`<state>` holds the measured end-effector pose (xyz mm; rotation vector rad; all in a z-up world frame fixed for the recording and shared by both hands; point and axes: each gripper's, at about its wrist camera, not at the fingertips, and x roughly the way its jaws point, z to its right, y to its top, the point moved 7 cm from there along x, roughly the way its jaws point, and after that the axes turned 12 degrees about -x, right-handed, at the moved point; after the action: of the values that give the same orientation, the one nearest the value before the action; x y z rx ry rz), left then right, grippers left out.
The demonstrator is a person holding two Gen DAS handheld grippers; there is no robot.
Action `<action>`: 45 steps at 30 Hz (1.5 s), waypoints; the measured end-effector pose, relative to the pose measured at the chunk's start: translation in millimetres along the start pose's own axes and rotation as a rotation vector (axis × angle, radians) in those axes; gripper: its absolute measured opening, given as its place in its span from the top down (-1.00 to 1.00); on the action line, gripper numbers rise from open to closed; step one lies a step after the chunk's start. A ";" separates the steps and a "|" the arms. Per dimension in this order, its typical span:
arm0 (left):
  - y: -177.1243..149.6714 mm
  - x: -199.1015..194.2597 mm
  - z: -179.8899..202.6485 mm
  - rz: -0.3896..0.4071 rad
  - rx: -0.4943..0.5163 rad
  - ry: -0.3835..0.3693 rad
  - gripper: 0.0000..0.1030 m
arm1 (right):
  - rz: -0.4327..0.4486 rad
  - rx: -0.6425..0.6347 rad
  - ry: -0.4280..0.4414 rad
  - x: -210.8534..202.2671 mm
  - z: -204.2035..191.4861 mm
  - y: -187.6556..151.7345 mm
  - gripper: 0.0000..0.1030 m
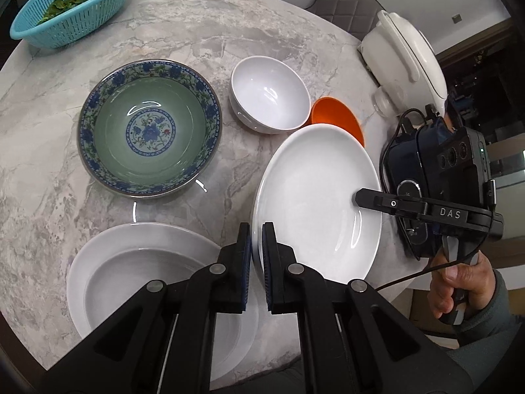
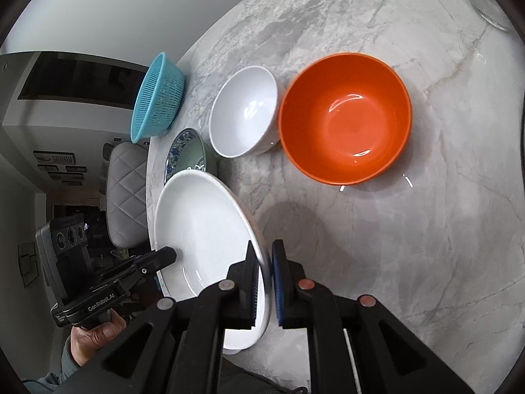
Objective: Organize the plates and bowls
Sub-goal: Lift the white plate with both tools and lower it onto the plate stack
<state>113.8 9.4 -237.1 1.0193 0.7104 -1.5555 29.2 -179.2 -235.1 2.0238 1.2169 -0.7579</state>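
- White plate (image 1: pixel 315 203): held tilted above the marble table (image 1: pixel 183 26), its rim pinched on opposite sides by both grippers; nothing in it.
- Left gripper (image 1: pixel 257 246): fingers nearly together, clamped on the plate's near rim in the left wrist view; the blue pads (image 1: pixel 266 262) bear on the rim edge.
- Right gripper (image 2: pixel 266 282): fingers drawn close, pinching the plate's rim from the other side; one finger lies over the inner face, the other behind the rim.
- Second white plate (image 1: pixel 144 262): flat on the table at the near edge, just left of the held plate, partly under the left gripper's arms; nothing visible in it.
- Patterned bowl (image 1: pixel 149 128): green inside with a blue floral band and centre medallion, upright on the table beyond the second plate; empty.
- White bowl (image 1: pixel 269 93): upright, empty, near the patterned bowl and just beside the orange bowl.
- Orange bowl (image 2: pixel 344 118): upright, empty; in the left wrist view partly hidden behind the held plate.
- Turquoise colander basket (image 1: pixel 72 10): at the far edge of the table, holding green leaves (image 1: pixel 78 0).
- White lidded pot (image 1: pixel 403 59): at the table's right edge, lid on, contents not visible.
- Grey quilted chair (image 2: pixel 126 193): beside the table.
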 end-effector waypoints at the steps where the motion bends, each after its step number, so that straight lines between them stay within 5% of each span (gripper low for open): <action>1: -2.5 -8.4 -0.9 0.010 -0.005 -0.002 0.90 | -0.001 -0.008 0.003 -1.1 -5.2 1.2 0.80; 12: -45.4 -86.8 -69.4 0.114 -0.132 0.034 0.90 | -0.061 -0.163 0.056 24.3 -80.9 1.8 0.79; 19: -78.7 -98.6 -125.7 0.128 -0.224 0.086 0.90 | -0.154 -0.253 0.069 70.4 -117.3 -17.0 0.79; 30: -108.3 -57.6 -177.0 0.068 -0.266 0.151 0.90 | -0.276 -0.310 0.013 130.4 -124.0 -51.3 0.79; 45: -117.4 -16.6 -192.9 0.002 -0.222 0.210 0.88 | -0.343 -0.381 -0.102 165.1 -109.4 -66.7 0.79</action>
<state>46.3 209.7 -318.3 1.0234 1.0038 -1.3444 51.0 16.2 -306.0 1.4722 1.5377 -0.7122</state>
